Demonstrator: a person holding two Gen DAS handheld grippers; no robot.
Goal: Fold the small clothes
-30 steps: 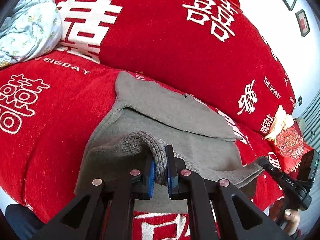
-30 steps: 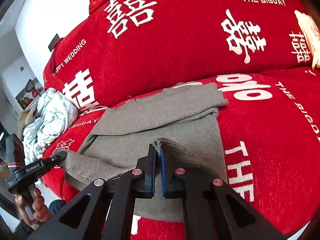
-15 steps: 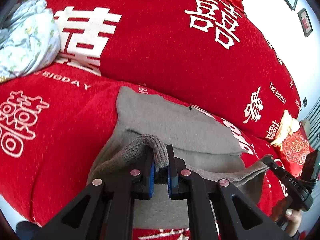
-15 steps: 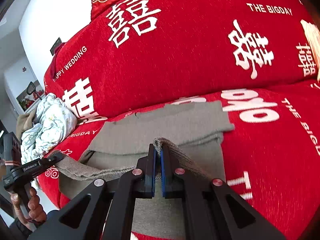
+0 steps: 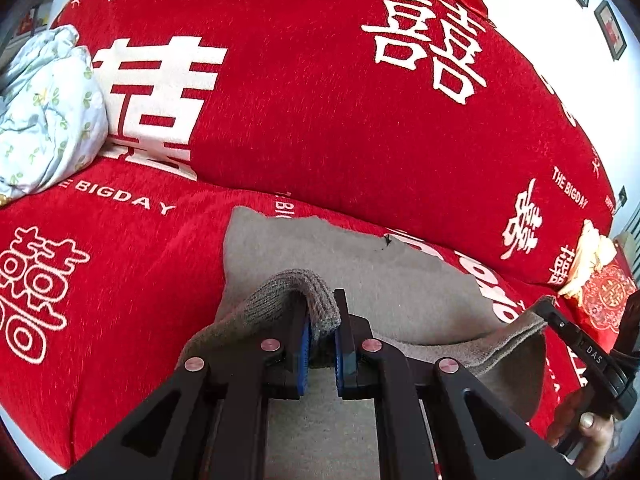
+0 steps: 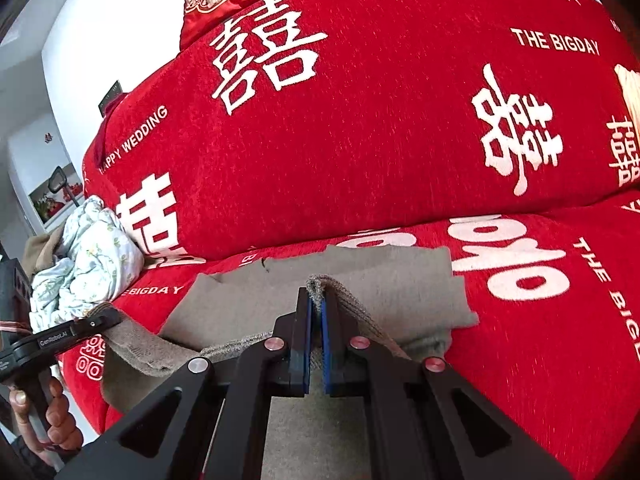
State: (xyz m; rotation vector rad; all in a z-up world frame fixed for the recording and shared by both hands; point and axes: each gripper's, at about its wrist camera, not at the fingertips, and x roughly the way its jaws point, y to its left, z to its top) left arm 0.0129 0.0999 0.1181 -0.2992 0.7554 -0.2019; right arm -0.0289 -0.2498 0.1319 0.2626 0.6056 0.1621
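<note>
left gripper (image 5: pixel 322 322): we clamp its blue pads on the ribbed hem of the grey knit garment (image 5: pixel 384 276) | right gripper (image 6: pixel 316 300): we pinch the same hem's other corner | garment: hem lifted between us, the rest lying on the red sofa cover (image 5: pixel 120 280) | floral cloth bundle (image 5: pixel 44 112): at the sofa's left end

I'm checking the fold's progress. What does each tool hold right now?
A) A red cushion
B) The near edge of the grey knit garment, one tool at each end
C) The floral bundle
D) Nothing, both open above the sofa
B: the left tool and the right tool each pinch the grey knit garment along its lifted edge.
</note>
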